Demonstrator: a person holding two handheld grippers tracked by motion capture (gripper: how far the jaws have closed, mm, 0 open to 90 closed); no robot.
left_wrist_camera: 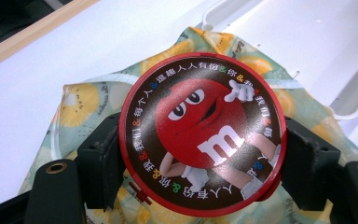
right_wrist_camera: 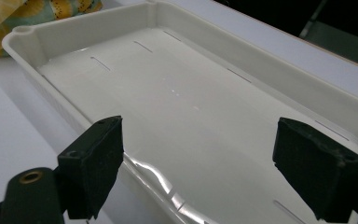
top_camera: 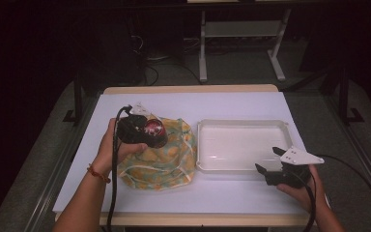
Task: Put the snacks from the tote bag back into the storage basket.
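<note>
Right gripper [top_camera: 270, 170] sits nearest, jaws wide and empty, at the white tray's [top_camera: 243, 124] near rim. Left gripper [top_camera: 149, 133] is clamped on the round red M&M's tin [left_wrist_camera: 203, 133] over the fruit-print bag [top_camera: 171, 162]. Tray lies just right of the tin, so the left hand is the carrier.

Black tools [top_camera: 273, 169]; trailing cables; red bead bracelet [top_camera: 98, 173]

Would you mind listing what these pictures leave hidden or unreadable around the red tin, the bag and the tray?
- Red tin: its body and depth, hidden behind its lid in the left gripper view; lid print too small in the high view.
- Fruit-print bag: its contents, covered by the cloth.
- White tray: near corners cut off by the right gripper view's edge.
- Right gripper: its underside.
</note>
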